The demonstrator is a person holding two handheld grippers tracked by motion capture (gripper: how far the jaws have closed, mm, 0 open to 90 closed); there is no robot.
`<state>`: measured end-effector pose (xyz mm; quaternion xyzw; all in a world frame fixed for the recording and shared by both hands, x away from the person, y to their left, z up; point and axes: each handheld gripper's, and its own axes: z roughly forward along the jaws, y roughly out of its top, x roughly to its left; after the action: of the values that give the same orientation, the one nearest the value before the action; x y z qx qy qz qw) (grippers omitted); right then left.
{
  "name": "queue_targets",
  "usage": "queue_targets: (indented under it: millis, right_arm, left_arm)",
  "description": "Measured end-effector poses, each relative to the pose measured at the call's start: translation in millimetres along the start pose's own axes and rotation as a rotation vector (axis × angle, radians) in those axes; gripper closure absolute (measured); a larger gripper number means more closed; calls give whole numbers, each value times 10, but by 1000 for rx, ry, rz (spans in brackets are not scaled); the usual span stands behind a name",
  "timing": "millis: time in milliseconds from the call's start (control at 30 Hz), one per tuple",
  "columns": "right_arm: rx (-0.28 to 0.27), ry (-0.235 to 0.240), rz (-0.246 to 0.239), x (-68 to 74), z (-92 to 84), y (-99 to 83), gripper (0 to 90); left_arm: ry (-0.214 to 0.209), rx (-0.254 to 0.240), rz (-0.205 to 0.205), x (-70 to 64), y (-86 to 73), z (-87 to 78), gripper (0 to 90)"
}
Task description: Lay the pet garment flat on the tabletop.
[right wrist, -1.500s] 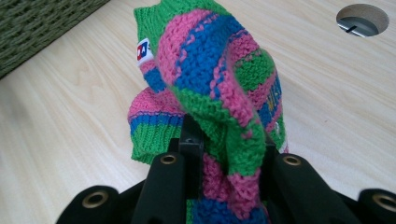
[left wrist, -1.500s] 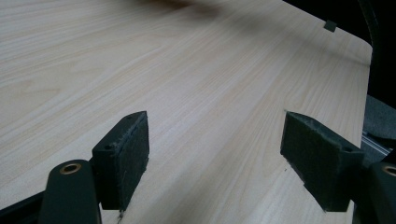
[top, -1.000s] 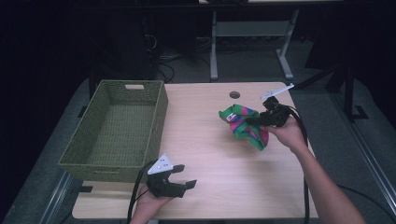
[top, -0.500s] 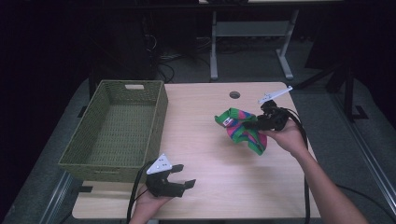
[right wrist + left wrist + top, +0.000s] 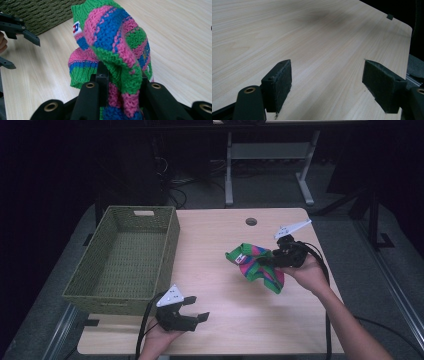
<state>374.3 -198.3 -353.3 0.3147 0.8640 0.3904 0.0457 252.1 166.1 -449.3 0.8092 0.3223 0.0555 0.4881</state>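
- The right gripper [image 5: 267, 261] has its jaws clamped on a striped knitted garment [image 5: 252, 265] of green, pink and blue wool; in the right gripper view a bunched fold of the knit [image 5: 117, 45] is pinched between the two black jaws.
- The garment hangs over the right half of the table [image 5: 220, 240], apparently lifted, with loose folds drooping below the grip — whether its lowest edge touches the wood I cannot tell.
- A small white label [image 5: 76, 27] sits near one green ribbed edge.
- The left gripper [image 5: 192, 310] is at the near edge of the table, just beside the near right corner of the woven green basket [image 5: 90, 285]; its jaws are spread wide with nothing between them, and its own view shows bare wood between the pads [image 5: 279, 82].
- The basket lies on the left of the table, well apart from the garment, and looks empty.
- Handling, as a judgement: the knit is light, soft and floppy — not fragile or slippery against padded jaws, but it will sag and swing from a single pinch.
- A hold on a thick bunched fold or ribbed hem should be the surest.
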Motion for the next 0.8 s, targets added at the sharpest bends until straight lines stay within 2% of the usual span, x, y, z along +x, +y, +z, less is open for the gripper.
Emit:
queue_targets:
  millis: [533,800]
  right_arm:
    - [21,39,-33,199,52,-137,732]
    - [38,71,-34,300,175,-242,732]
  left_arm:
    - [3,-2,3,3,0,-9,233]
    - [2,-6,-5,8,-2,-15,233]
